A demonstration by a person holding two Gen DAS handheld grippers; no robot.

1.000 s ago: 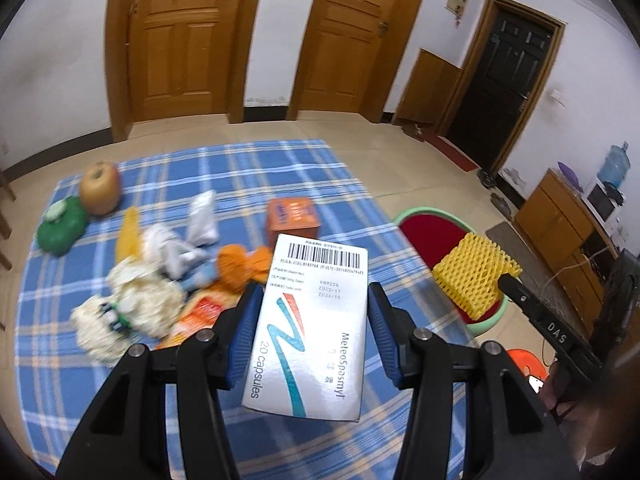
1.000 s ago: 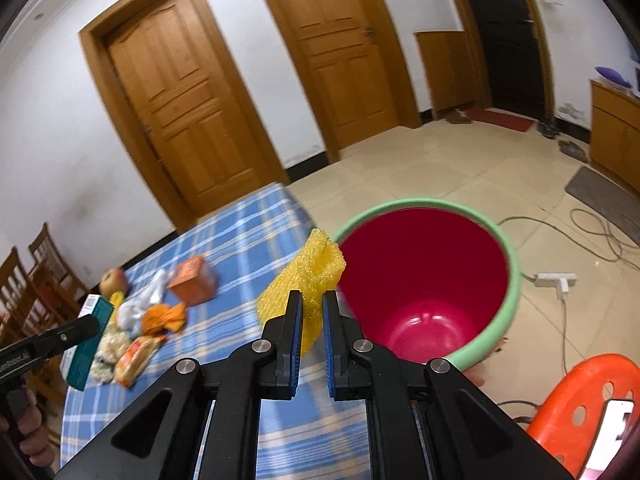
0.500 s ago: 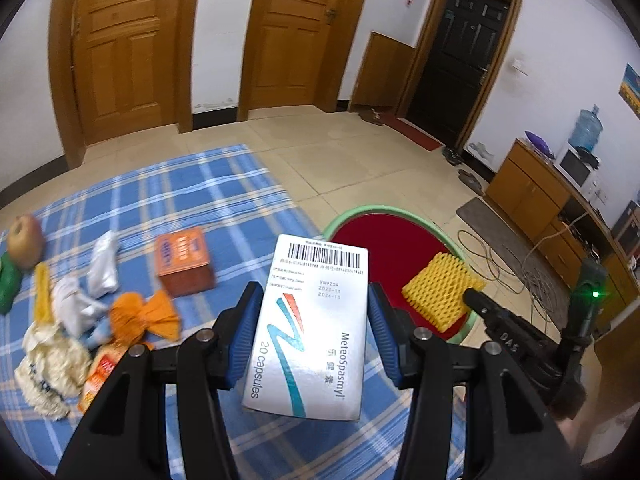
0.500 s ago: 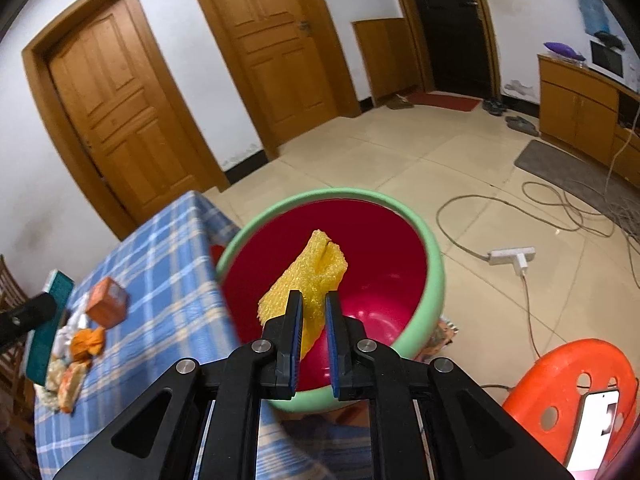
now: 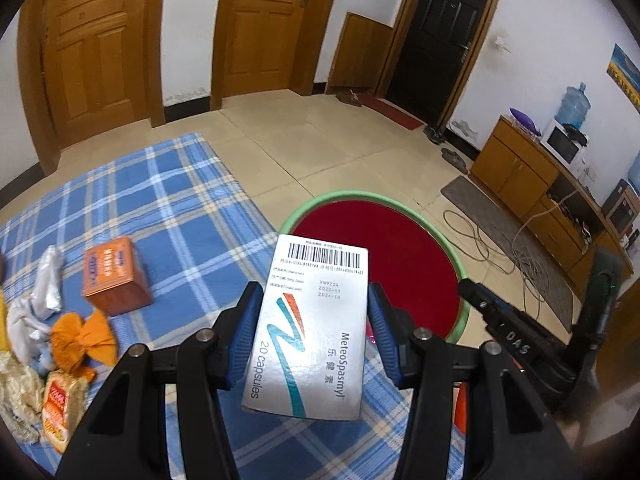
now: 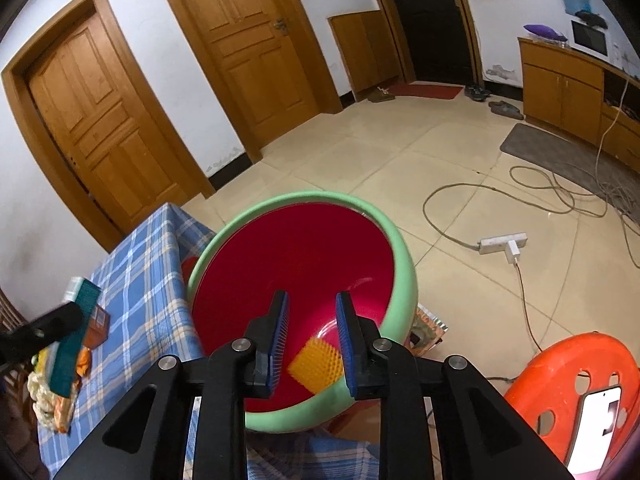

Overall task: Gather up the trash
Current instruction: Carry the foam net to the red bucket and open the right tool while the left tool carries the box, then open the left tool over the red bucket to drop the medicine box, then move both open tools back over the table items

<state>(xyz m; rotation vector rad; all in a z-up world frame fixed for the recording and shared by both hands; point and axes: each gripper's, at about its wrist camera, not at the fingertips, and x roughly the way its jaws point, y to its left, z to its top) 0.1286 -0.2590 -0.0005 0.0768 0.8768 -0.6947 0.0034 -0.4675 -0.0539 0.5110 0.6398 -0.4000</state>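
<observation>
Left wrist view: my left hand-held gripper [image 5: 310,344] clamps the capsule box [image 5: 312,328] short of the bin [image 5: 456,256]; releasing early drops it onto the bench [image 5: 168,216]. My right hand-held gripper [image 6: 310,340] is opening, empty; yellow foam net [image 6: 316,364] lies below, binned.

left gripper [image 5: 312,332] gripping, right gripper [image 6: 310,334] jaws opening
</observation>
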